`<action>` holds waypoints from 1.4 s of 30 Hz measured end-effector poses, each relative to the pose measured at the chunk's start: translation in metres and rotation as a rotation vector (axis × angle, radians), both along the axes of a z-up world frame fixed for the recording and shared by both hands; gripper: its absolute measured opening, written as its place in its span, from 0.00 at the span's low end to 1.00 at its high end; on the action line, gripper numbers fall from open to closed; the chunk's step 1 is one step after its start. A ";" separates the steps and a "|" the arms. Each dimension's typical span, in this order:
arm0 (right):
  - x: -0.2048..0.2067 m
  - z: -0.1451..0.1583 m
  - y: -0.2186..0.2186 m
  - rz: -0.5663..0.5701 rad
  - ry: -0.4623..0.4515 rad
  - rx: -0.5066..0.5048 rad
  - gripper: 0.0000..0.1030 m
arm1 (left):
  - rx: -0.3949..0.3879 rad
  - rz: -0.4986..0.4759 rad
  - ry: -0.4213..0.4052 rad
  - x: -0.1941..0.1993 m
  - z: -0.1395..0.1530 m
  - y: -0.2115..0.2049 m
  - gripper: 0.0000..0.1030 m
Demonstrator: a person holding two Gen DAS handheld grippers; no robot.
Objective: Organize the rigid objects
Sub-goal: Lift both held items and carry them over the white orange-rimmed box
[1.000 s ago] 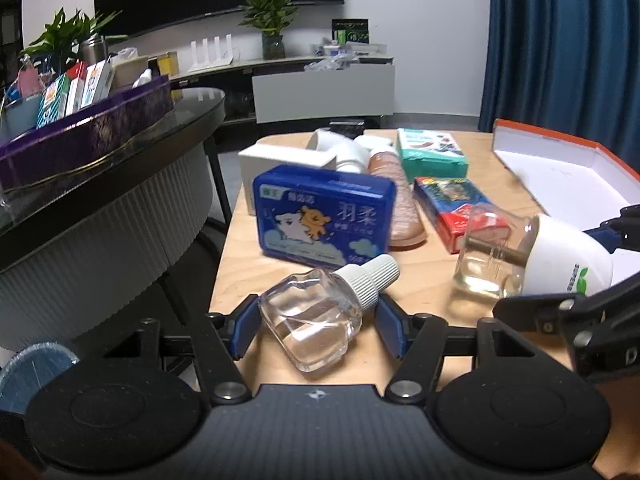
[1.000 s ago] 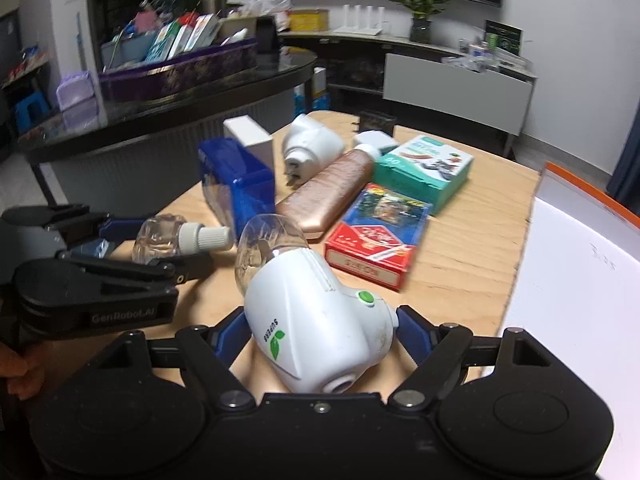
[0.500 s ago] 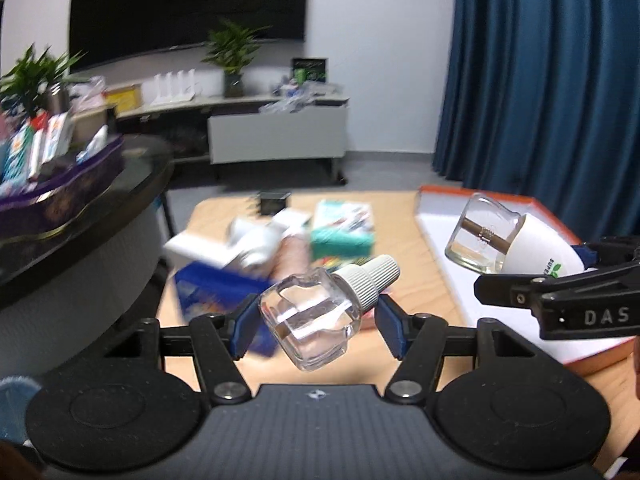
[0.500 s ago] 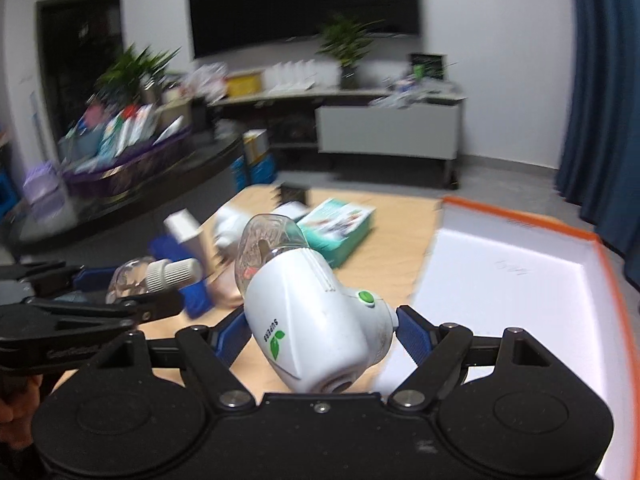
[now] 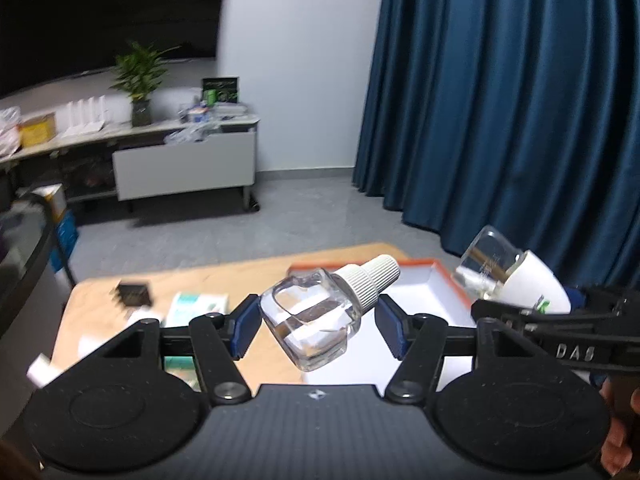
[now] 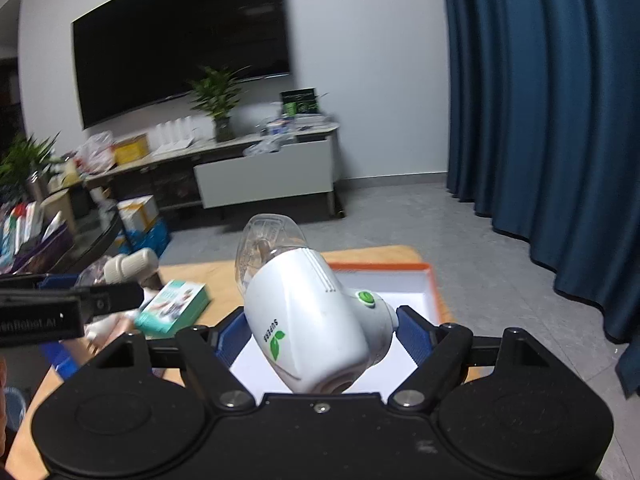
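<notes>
My left gripper [image 5: 312, 330] is shut on a clear glass bottle [image 5: 310, 322] with a ribbed white cap, held in the air over the wooden table [image 5: 224, 280]. My right gripper [image 6: 316, 334] is shut on a white plug-in vaporizer [image 6: 308, 320] with a green button and a clear bottle at its front end. In the left wrist view that vaporizer [image 5: 516, 284] hangs at the right, above the white tray with an orange rim [image 5: 436, 272]. From the right wrist view the tray [image 6: 424, 276] lies straight ahead below the vaporizer, and the left gripper's bottle cap [image 6: 130, 266] shows at the left.
A teal box [image 6: 172, 308] lies on the table left of the tray, also seen as a teal box [image 5: 196, 308] in the left wrist view beside a small black item [image 5: 134, 294]. A dark curved counter [image 6: 60, 248] stands at the left. Blue curtains [image 5: 520, 100] hang on the right.
Both grippers have risen and swung to the right with their loads. The blue box and other table items have slid out of view; the orange-rimmed tray now lies under both grippers.
</notes>
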State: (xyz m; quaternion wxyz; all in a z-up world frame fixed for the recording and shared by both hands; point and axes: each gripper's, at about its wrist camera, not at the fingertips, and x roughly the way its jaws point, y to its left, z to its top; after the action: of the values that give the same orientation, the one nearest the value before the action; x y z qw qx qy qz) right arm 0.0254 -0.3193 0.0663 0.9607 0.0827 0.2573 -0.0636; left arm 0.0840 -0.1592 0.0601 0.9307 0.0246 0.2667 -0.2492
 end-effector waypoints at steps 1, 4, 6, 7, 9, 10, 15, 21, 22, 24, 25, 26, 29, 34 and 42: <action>0.002 0.004 -0.005 -0.007 -0.001 0.001 0.90 | 0.001 -0.007 -0.004 0.004 0.004 -0.006 0.61; 0.008 0.016 -0.016 -0.017 -0.015 -0.013 0.90 | -0.002 -0.023 -0.023 0.015 0.012 -0.020 0.61; 0.012 0.020 -0.022 -0.023 -0.019 -0.022 0.90 | -0.005 -0.028 -0.015 0.019 0.012 -0.027 0.61; 0.013 0.022 -0.025 -0.026 -0.020 -0.022 0.90 | -0.001 -0.037 0.010 0.021 0.011 -0.030 0.61; 0.015 0.021 -0.029 -0.026 -0.021 -0.022 0.90 | 0.002 -0.035 0.019 0.024 0.005 -0.034 0.61; 0.017 0.020 -0.032 -0.029 -0.017 -0.020 0.90 | 0.001 -0.032 0.022 0.024 0.006 -0.035 0.61; 0.032 0.012 -0.040 -0.031 0.017 -0.007 0.90 | 0.009 -0.026 0.060 0.032 -0.001 -0.040 0.61; 0.050 0.003 -0.044 -0.026 0.046 0.009 0.90 | 0.013 -0.021 0.090 0.038 -0.001 -0.044 0.61; 0.053 0.002 -0.044 -0.026 0.049 0.013 0.90 | 0.014 -0.021 0.093 0.039 -0.002 -0.044 0.61; 0.057 0.000 -0.045 -0.024 0.057 0.018 0.90 | 0.011 -0.025 0.103 0.038 0.000 -0.046 0.61; 0.060 -0.001 -0.045 -0.025 0.062 0.020 0.90 | 0.012 -0.027 0.108 0.038 -0.001 -0.046 0.61; 0.061 -0.003 -0.045 -0.024 0.064 0.022 0.90 | 0.014 -0.029 0.109 0.038 -0.002 -0.047 0.61; 0.067 -0.007 -0.046 -0.021 0.079 0.025 0.90 | 0.012 -0.029 0.119 0.040 -0.002 -0.048 0.61; 0.076 -0.010 -0.046 -0.016 0.096 0.021 0.90 | 0.017 -0.026 0.124 0.043 -0.004 -0.051 0.61; 0.083 -0.012 -0.044 -0.016 0.108 0.004 0.90 | 0.023 -0.029 0.139 0.049 -0.008 -0.056 0.61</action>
State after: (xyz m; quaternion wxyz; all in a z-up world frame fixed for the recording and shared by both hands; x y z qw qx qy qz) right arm 0.1084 -0.3635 0.0539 0.9447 0.0829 0.3082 -0.0752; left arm 0.1329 -0.2152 0.0524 0.9059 0.0218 0.3329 -0.2607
